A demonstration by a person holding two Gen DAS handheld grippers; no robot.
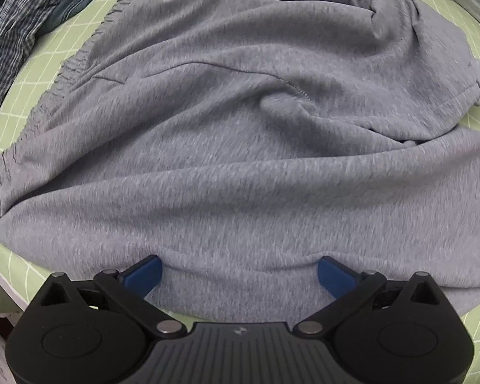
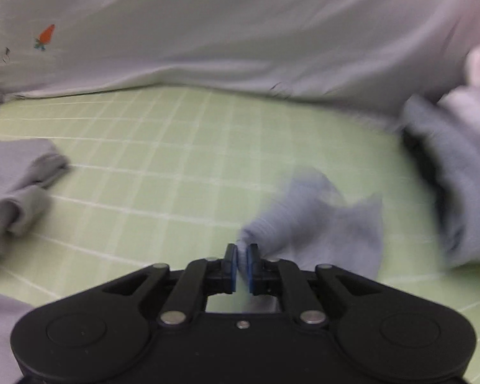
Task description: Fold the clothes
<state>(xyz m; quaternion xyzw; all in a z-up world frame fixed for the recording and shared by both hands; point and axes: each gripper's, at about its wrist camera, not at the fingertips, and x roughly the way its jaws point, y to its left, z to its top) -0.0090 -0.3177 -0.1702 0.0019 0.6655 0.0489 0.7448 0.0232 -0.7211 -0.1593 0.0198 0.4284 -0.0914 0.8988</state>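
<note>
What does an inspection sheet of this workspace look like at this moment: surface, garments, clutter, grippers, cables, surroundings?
Surface: light green mat with a white grid, largely covered by clothes.
Job's things: heather-grey knit garment with an elastic waistband spread out, still wrinkled; a small bluish-grey cloth piece lifted by one end, blurred.
Clutter: dark checked garment bunched at the mat's edge; grey folded cloth; blurred grey pile.
Grippers: left gripper jaws wide apart over the grey garment's near hem, pinching nothing; right gripper jaws closed on the small cloth piece.
Cables: nothing seen.
Surroundings: pale sheet with a small carrot print behind the mat.
</note>
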